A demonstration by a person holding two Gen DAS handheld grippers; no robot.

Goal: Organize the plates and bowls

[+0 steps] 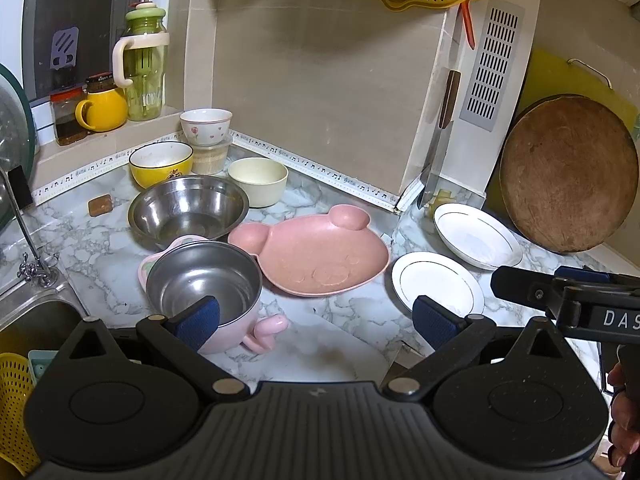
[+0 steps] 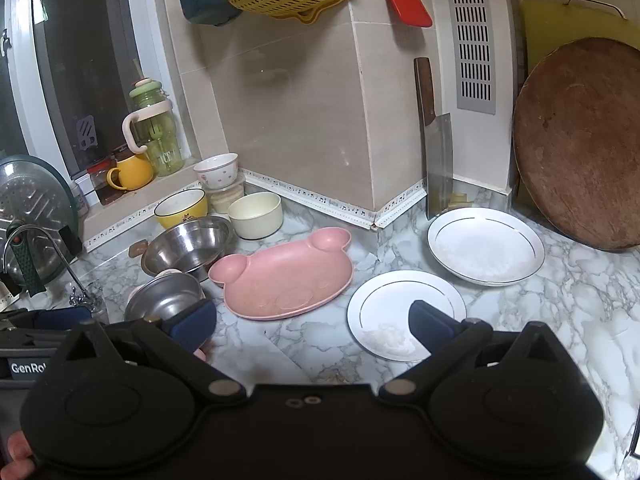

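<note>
Progress on the task appears minimal: no stacking or grouping of like items is visible, and both grippers are empty. The left gripper hovers above the marble surface with its jaws spread wide apart, holding nothing. The right gripper is likewise spread wide and unloaded. Just beyond the left finger of the left gripper stands a pink-handled steel bowl, which seems to rest on a small pink dish whose edge barely shows. Farther ahead lies a larger steel bowl, with a yellow bowl, a cream bowl and a floral bowl on a lidded container behind it. Directly ahead between the jaws lies the pink bear-shaped plate. Just beyond the right finger of the right gripper lies a flat white plate, and a deeper white plate rests farther ahead and to the right, the two close but apparently not overlapping. A cleaver leans against the wall beyond the deeper plate. Judged from this layout, everything remains to be done: the white plates to be stacked, the bowls to be nested or grouped, and the pink plate to be assigned a position. The flat white plate is the item nearest the right gripper and is a likely first pick.
</note>
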